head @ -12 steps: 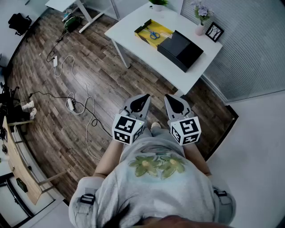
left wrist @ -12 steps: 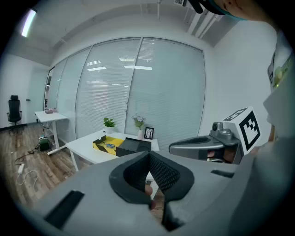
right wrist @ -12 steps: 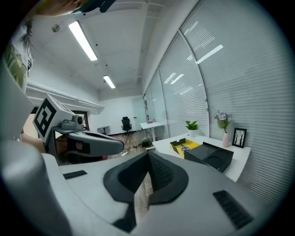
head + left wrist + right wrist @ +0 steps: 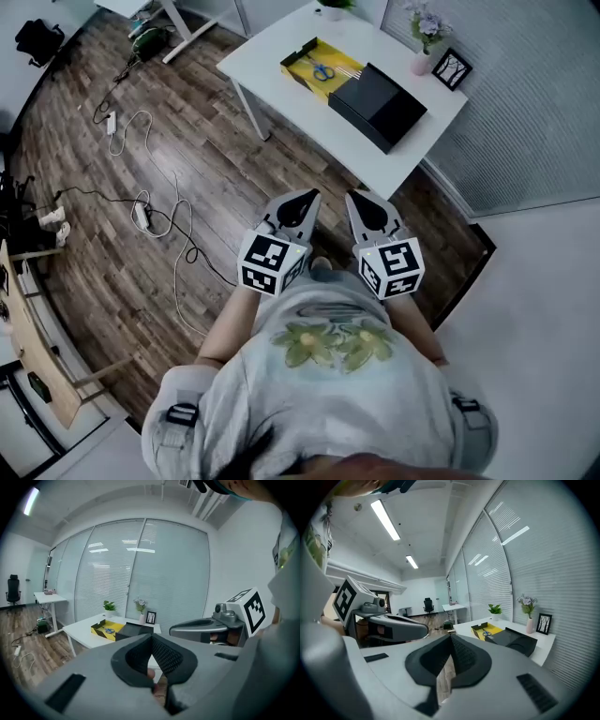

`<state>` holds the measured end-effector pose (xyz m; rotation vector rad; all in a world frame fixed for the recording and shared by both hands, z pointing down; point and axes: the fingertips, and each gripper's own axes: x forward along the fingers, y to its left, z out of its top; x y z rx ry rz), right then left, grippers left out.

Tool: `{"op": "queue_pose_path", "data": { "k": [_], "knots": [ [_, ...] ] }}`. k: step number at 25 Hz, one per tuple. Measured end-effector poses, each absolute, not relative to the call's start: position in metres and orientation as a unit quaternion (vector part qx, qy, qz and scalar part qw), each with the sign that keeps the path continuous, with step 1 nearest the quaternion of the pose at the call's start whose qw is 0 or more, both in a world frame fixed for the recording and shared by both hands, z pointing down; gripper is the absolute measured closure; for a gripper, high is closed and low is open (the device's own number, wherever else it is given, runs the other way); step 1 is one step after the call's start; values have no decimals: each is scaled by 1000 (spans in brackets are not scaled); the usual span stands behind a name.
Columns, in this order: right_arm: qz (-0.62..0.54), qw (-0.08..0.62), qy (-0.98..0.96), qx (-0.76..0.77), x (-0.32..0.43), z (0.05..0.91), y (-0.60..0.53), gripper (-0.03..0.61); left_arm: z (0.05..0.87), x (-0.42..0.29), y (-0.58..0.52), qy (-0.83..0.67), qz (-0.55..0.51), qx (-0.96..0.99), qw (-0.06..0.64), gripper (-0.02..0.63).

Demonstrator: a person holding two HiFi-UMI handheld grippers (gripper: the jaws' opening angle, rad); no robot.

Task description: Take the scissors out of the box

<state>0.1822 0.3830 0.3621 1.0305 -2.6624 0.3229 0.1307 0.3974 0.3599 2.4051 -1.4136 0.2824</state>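
Blue-handled scissors (image 4: 323, 71) lie in an open yellow box (image 4: 309, 58) on a white table (image 4: 281, 56) at the far side of the room. A black lid (image 4: 377, 105) rests beside the box. I hold both grippers close to the body, far from the table, side by side and pointing toward it. The left gripper (image 4: 305, 198) is shut with nothing in it, and so is the right gripper (image 4: 362, 199). In the left gripper view the box (image 4: 101, 631) shows beyond the closed left gripper (image 4: 151, 640). In the right gripper view the box (image 4: 480, 630) sits past the closed right gripper (image 4: 451, 639).
A potted plant (image 4: 330, 7), a flower vase (image 4: 425, 32) and a picture frame (image 4: 451, 66) stand along the table's far edge. Cables and power strips (image 4: 142, 216) trail over the wooden floor between me and the left wall. A second desk (image 4: 141, 9) stands at the top left.
The table and the floor cables have slid slightly up and left in the head view. Both grippers keep the same pose in front of the body.
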Motion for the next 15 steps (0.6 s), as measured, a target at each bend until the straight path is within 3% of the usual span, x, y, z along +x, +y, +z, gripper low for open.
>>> {"op": "queue_pose_path", "data": {
  "k": [15],
  "knots": [
    [121, 141, -907, 379, 121, 369, 261, 572, 362, 57, 270, -479, 94, 855, 174, 617]
  ]
}}
